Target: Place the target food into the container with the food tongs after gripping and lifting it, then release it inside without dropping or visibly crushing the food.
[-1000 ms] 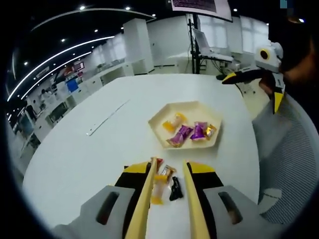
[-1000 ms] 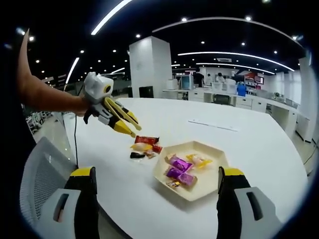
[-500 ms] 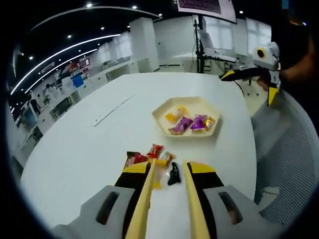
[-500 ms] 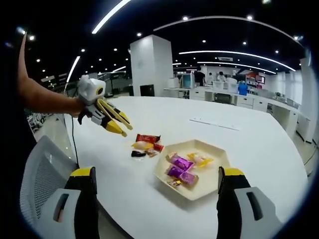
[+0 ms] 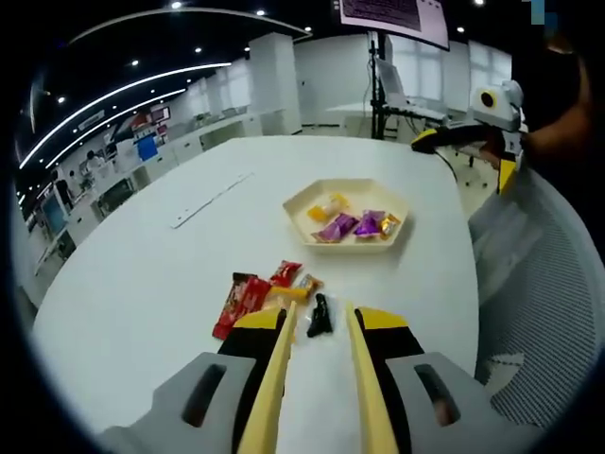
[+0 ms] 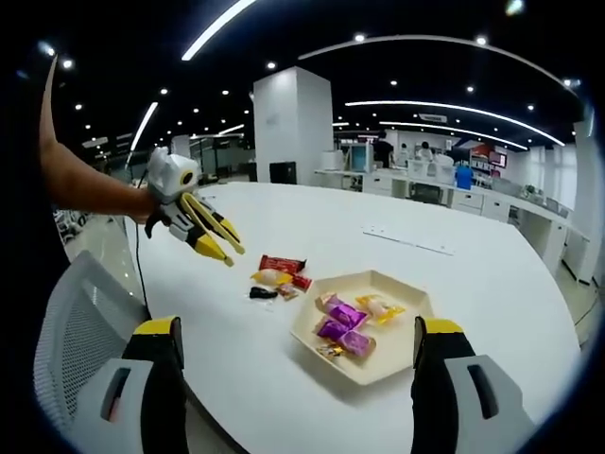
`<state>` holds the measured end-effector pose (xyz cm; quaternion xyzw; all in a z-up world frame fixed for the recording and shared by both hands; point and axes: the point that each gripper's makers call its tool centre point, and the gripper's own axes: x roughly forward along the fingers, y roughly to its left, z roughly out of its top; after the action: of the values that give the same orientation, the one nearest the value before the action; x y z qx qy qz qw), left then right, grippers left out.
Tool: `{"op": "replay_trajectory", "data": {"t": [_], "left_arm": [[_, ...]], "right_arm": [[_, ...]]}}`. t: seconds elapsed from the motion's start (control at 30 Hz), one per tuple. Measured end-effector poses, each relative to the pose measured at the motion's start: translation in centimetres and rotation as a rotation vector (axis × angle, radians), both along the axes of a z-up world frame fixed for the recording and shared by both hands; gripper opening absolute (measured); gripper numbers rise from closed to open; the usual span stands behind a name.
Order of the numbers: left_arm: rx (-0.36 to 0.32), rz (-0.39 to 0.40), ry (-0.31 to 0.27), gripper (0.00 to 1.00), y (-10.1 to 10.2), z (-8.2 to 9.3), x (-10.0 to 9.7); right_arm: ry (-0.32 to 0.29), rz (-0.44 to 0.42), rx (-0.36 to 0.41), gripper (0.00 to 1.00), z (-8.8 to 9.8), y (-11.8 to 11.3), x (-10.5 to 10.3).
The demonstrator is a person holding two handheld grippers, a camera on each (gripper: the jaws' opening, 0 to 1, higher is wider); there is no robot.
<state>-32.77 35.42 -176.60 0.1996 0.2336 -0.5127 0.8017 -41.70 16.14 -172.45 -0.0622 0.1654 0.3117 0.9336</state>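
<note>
Snacks [image 5: 274,288] in crinkly wrappers lie loose on the white table [image 5: 142,274], near the hexagonal tray [image 5: 348,193] that already holds a few wrapped pieces [image 5: 352,223]. The loose group is a long red bar [image 5: 238,301], a small red pack [image 5: 286,272], a yellowish piece [image 5: 301,286] and a small black piece [image 5: 320,316]; which is the target I cannot tell. The left gripper [image 5: 317,317] hangs above the table with its yellow jaws a narrow gap apart and nothing between them, the black piece just beyond the tips. In the right gripper view it is raised [image 6: 210,236], clear of the snacks [image 6: 274,279] and to one side of the tray [image 6: 373,326]. The right gripper [image 6: 298,355] is spread wide and holds nothing. These pieces look light, and the film wrapping is probably slick and springy, with soft or brittle filling that a hard squeeze could mark. A hold across the short width at the middle, closing gently until the wrapper stops sliding, seems safest; the long bar may tip if taken near an end.
</note>
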Motion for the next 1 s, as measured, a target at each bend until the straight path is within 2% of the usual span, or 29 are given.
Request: {"op": "replay_trajectory", "data": {"t": [0.33,0.53,0.77,1.0], "left_arm": [[0.02,-0.002,0.018,0.25,-0.7,-2.4,0.4],[0.032,0.02,0.022,0.25,-1.1,-3.7,1.1],[0.04,0.024,0.026,0.25,-1.4,-4.6,1.7],[0.053,0.02,0.038,0.25,-1.6,-5.3,2.1]], "right_arm": [[-0.079,0.029,-0.001,0.99,0.9,0.6,0.0],[-0.057,0.034,-0.058,0.99,0.2,1.1,-0.2],[-0.031,0.004,-0.05,0.99,0.3,0.3,0.0],[-0.059,-0.04,-0.033,0.99,-0.2,-0.6,-1.2]]}}
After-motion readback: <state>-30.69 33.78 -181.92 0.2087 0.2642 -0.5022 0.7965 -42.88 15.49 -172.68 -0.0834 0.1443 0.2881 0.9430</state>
